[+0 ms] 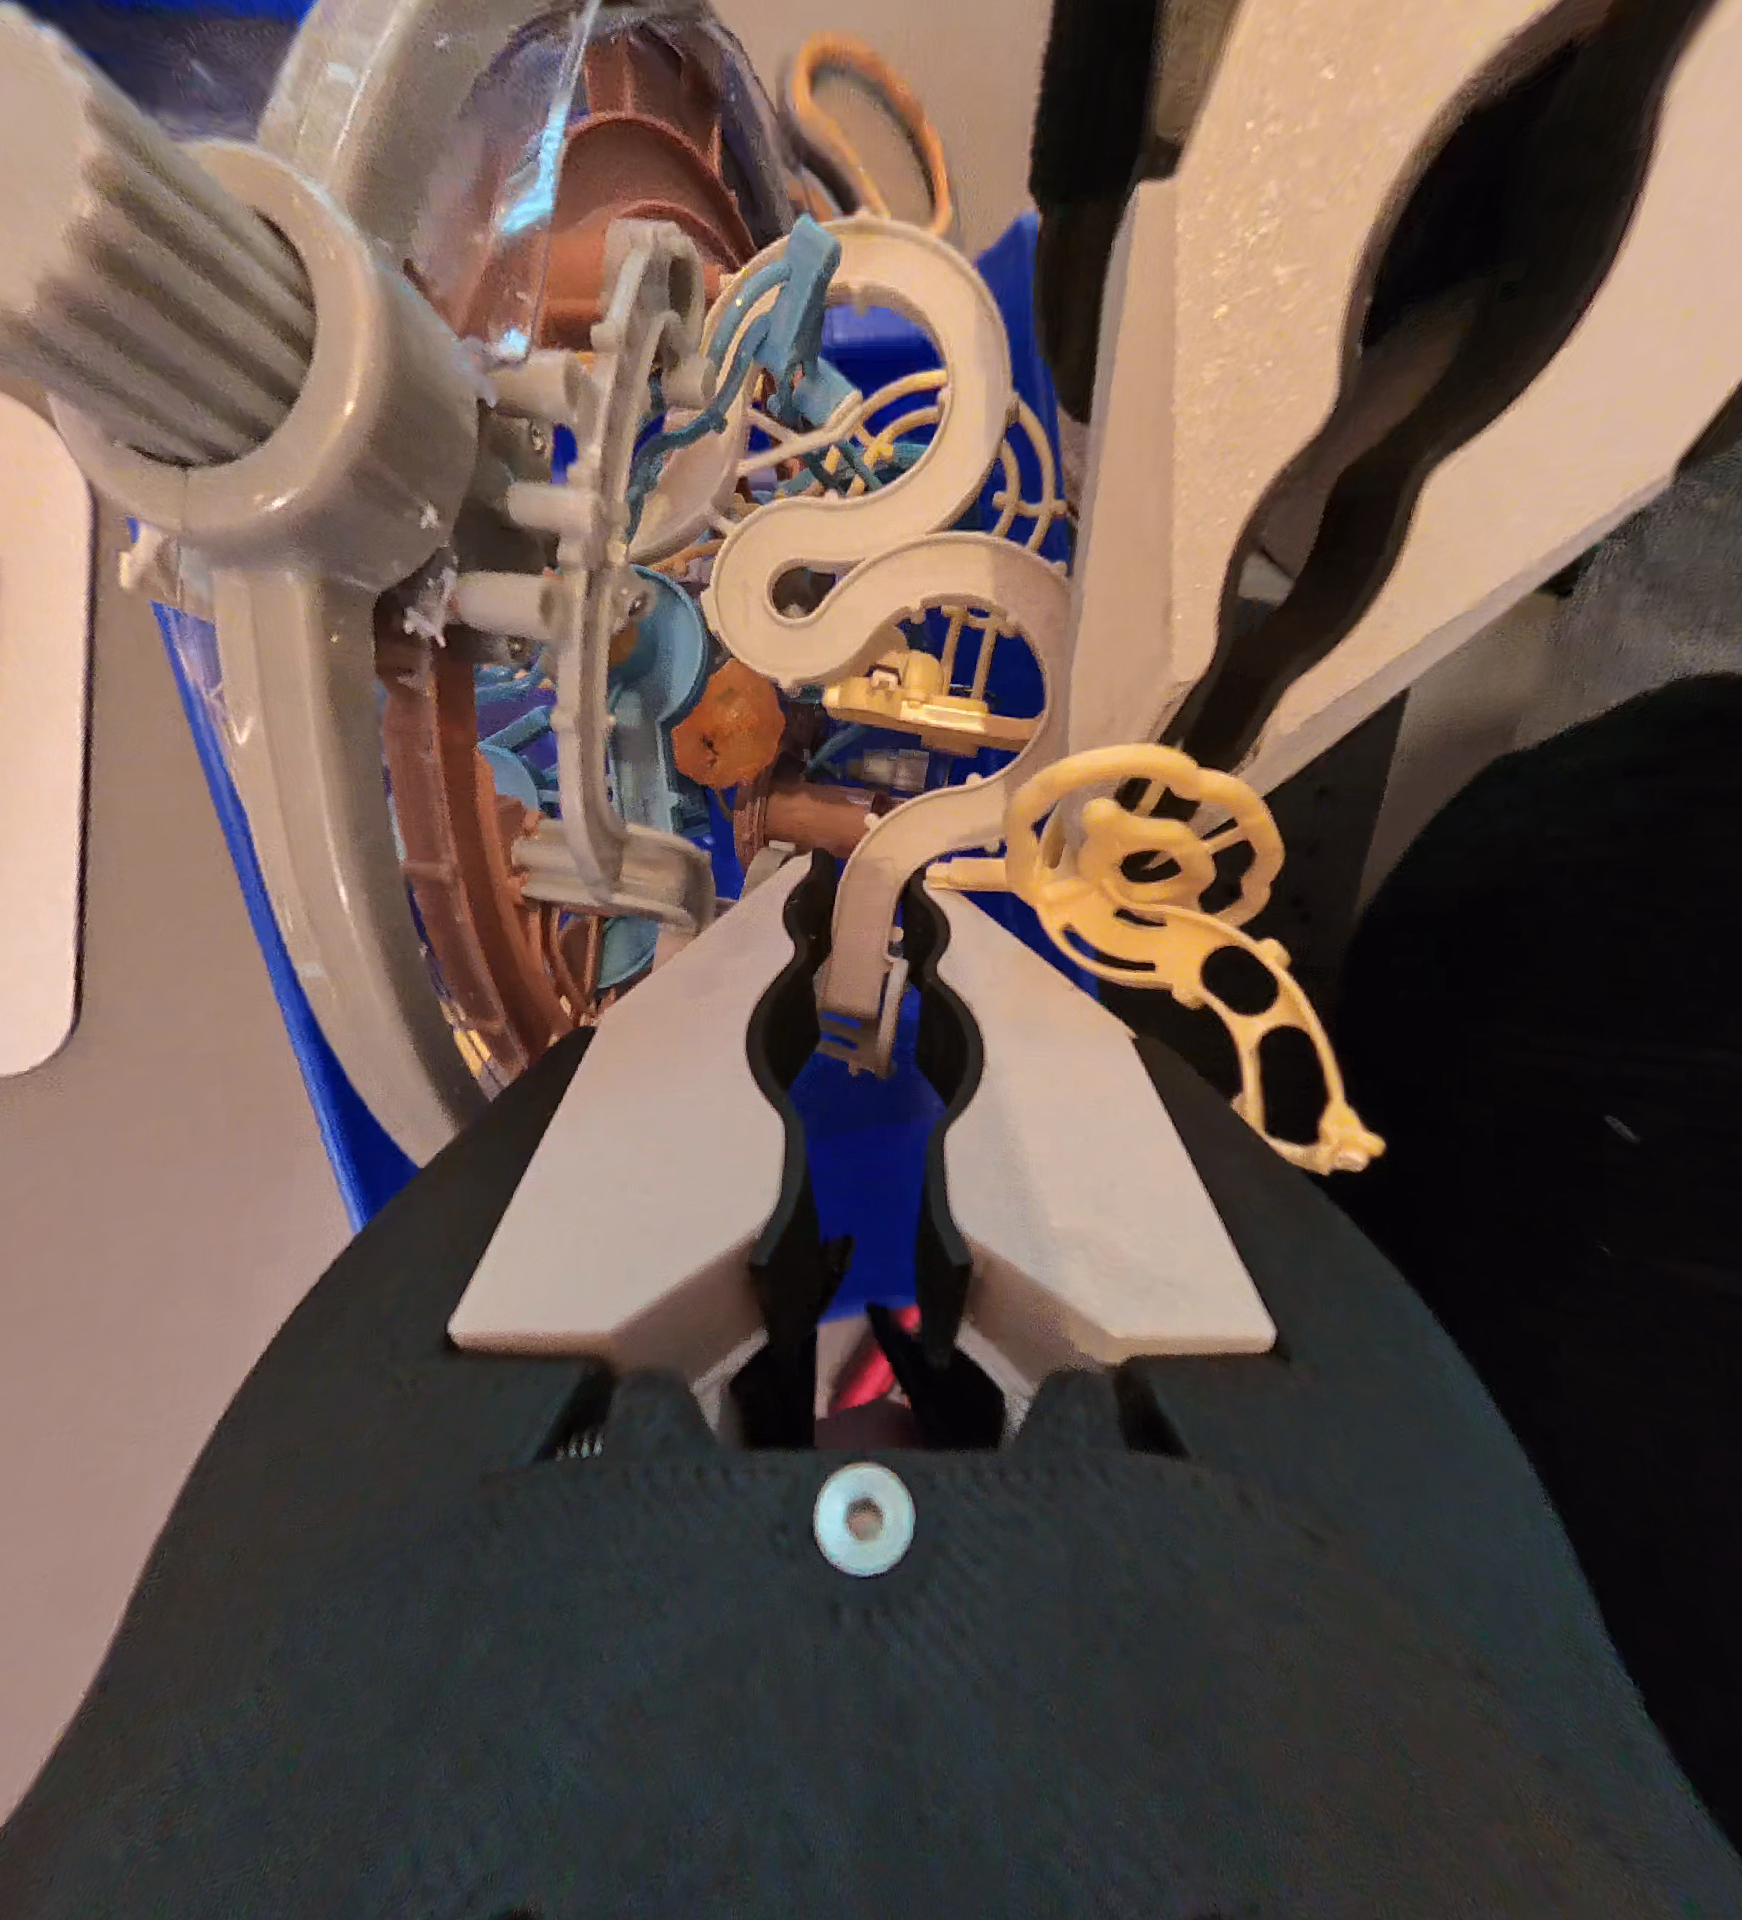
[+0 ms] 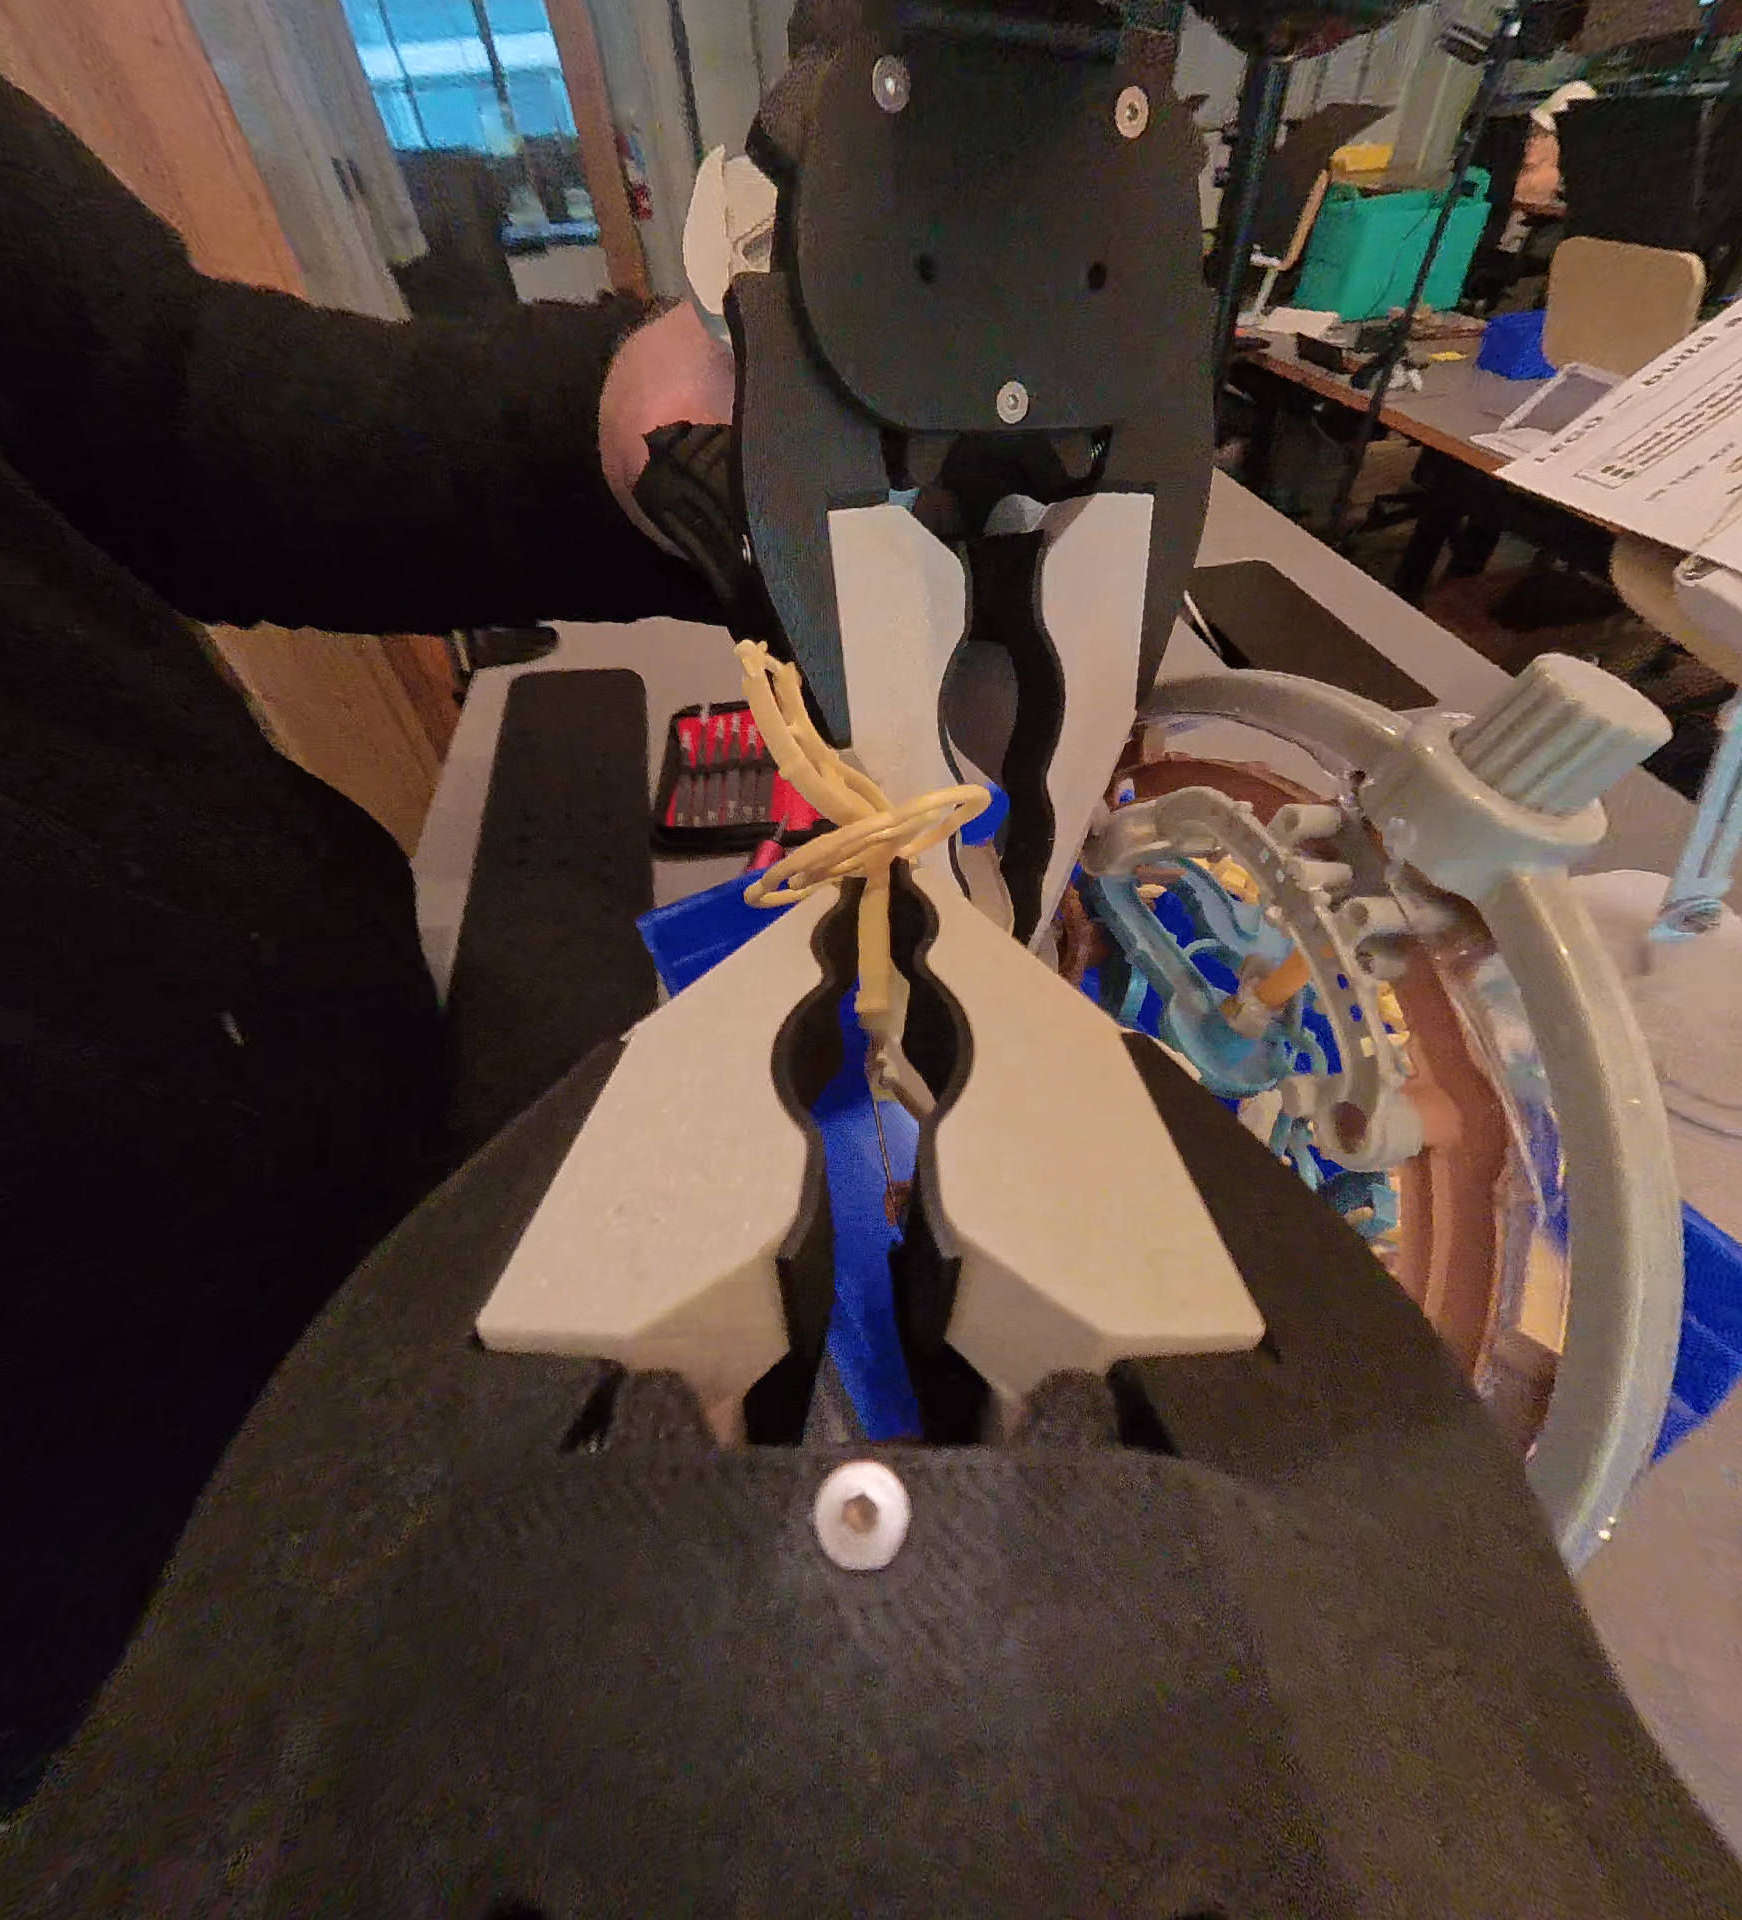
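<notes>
My left gripper (image 1: 862,883) is shut on the lower stem of a grey serpentine track piece (image 1: 888,582). The piece curls up in front of a clear globe maze (image 1: 576,623) that has a grey ring and a ribbed knob (image 1: 212,343). My right gripper (image 2: 882,883) is shut on the stem of a cream spoked wheel piece (image 2: 867,831). In the left wrist view the right gripper (image 1: 1189,748) comes in from the upper right, with the cream piece (image 1: 1158,883) just right of my left fingertips. In the right wrist view the left gripper (image 2: 1012,894) points down toward my right one, beside the globe (image 2: 1366,987).
A blue bin (image 2: 1719,1309) lies under the globe. A red and black tool case (image 2: 732,769) and a black pad (image 2: 555,831) lie behind it on the grey table. A cardboard box (image 2: 1729,436) and a white cloth (image 2: 1729,1039) are at the right. A person's dark sleeve (image 2: 223,520) fills the left.
</notes>
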A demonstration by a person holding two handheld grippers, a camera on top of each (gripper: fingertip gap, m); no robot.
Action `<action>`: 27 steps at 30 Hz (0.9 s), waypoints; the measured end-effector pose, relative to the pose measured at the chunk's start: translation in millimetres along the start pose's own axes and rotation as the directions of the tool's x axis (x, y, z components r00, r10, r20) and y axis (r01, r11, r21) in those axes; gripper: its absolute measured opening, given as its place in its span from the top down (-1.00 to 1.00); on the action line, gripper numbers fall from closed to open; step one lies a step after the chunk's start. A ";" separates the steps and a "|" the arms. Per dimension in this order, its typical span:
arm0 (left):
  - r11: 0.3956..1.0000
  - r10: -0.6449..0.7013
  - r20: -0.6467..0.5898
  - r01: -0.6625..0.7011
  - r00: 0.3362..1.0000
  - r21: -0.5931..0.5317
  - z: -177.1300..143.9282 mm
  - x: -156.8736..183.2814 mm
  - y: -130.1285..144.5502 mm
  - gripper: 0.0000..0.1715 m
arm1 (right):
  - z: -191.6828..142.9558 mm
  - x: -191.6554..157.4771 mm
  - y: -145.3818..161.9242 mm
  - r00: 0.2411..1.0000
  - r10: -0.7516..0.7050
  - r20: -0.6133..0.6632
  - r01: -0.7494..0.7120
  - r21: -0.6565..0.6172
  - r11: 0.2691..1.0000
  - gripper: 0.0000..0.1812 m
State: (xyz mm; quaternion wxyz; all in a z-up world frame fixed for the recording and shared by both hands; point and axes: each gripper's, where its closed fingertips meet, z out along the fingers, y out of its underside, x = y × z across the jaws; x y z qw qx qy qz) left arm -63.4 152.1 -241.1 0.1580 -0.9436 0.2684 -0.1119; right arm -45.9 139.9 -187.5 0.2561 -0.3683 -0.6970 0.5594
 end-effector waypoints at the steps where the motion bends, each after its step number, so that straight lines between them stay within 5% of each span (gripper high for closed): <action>1: 1.000 -0.006 -0.007 0.006 1.000 -0.014 -1.4 1.8 0.3 0.87 | -1.4 -0.2 -2.4 0.998 0.041 0.045 -0.042 0.029 0.999 0.97; 6: 0.982 -0.021 -0.084 0.005 0.996 -0.190 -10.1 7.7 12.8 0.86 | 0.6 15.1 -5.8 0.937 0.288 0.197 -0.306 0.069 0.949 0.96; 10: 0.907 0.002 -0.042 -0.019 0.999 -0.421 3.9 -11.7 29.6 0.88 | 14.8 36.6 21.8 0.892 0.423 0.162 -0.426 -0.014 0.905 0.97; 12: 0.867 -0.076 -0.135 -0.001 0.988 -0.498 12.3 -11.6 36.5 0.87 | 19.5 41.1 32.4 0.879 0.452 0.150 -0.454 -0.025 0.891 0.96; 15: 0.933 -0.124 -0.179 0.053 0.976 -0.356 16.0 -16.6 22.0 0.88 | 6.9 49.1 31.6 0.902 0.427 0.067 -0.427 -0.002 0.904 0.75; 20: 0.942 -0.130 -0.240 0.044 0.962 -0.332 14.4 -13.3 25.9 0.87 | -26.2 47.5 -7.6 0.934 0.355 0.032 -0.356 0.122 0.926 0.22; 23: 0.946 -0.093 -0.257 0.005 0.962 -0.324 15.2 -9.5 26.4 0.87 | -8.6 41.0 -22.0 0.963 0.269 0.007 -0.269 0.066 0.961 -0.11; 27: 0.941 -0.091 -0.247 0.002 0.965 -0.339 14.4 -6.2 28.4 0.87 | 37.8 37.9 -33.0 0.979 0.201 0.030 -0.201 -0.006 0.980 -0.26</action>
